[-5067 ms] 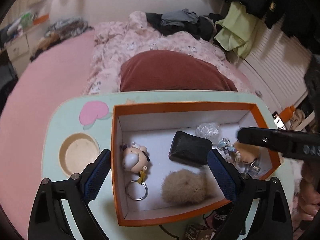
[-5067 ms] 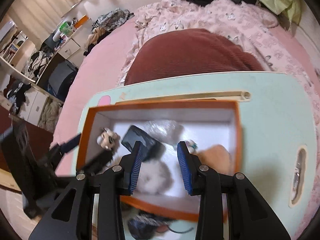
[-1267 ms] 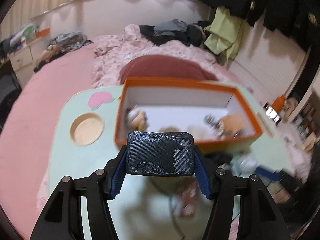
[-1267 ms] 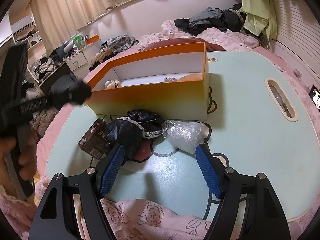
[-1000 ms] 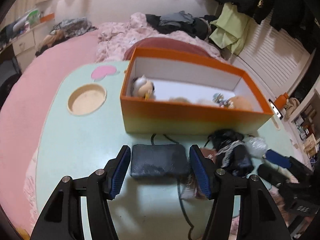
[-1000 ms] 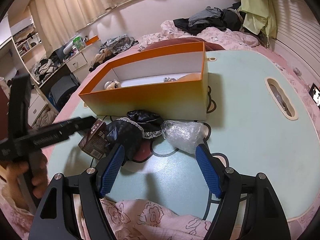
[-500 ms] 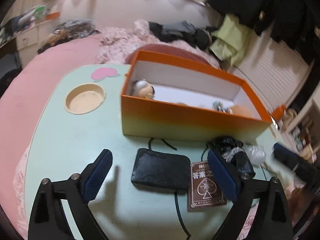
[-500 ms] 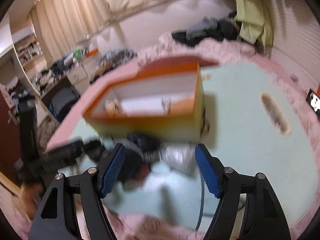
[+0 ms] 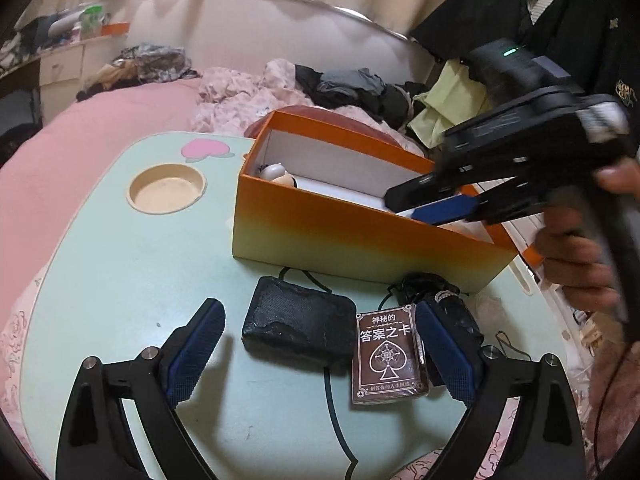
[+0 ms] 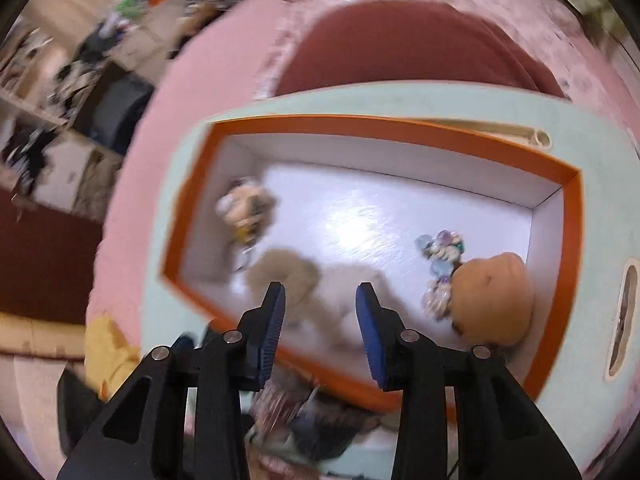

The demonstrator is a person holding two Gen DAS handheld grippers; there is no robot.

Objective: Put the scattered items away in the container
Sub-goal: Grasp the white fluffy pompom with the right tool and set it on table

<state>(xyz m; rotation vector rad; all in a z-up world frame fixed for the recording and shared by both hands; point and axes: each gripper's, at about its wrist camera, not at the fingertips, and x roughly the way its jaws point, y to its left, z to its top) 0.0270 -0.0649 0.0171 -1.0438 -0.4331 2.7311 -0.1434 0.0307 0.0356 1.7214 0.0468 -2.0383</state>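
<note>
Left wrist view showed the left claw (image 9: 316, 354) spread wide and empty, straddling the black pouch (image 9: 298, 324) and card box (image 9: 388, 356) on the bench (image 9: 120, 264). The right claw (image 10: 320, 312), parted and empty, hovered over the orange box (image 10: 400, 124), probably to reach its contents.

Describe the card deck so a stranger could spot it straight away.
Start at the orange box on the green table. In front of its near wall, the card deck lies flat between a black pouch and a black bundle. Only the deck is brown, with a spade emblem and Chinese lettering.

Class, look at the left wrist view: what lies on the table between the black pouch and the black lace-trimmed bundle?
A brown card box with a spade emblem lies between the black pouch and the bundle, seen in the left wrist view.
</note>
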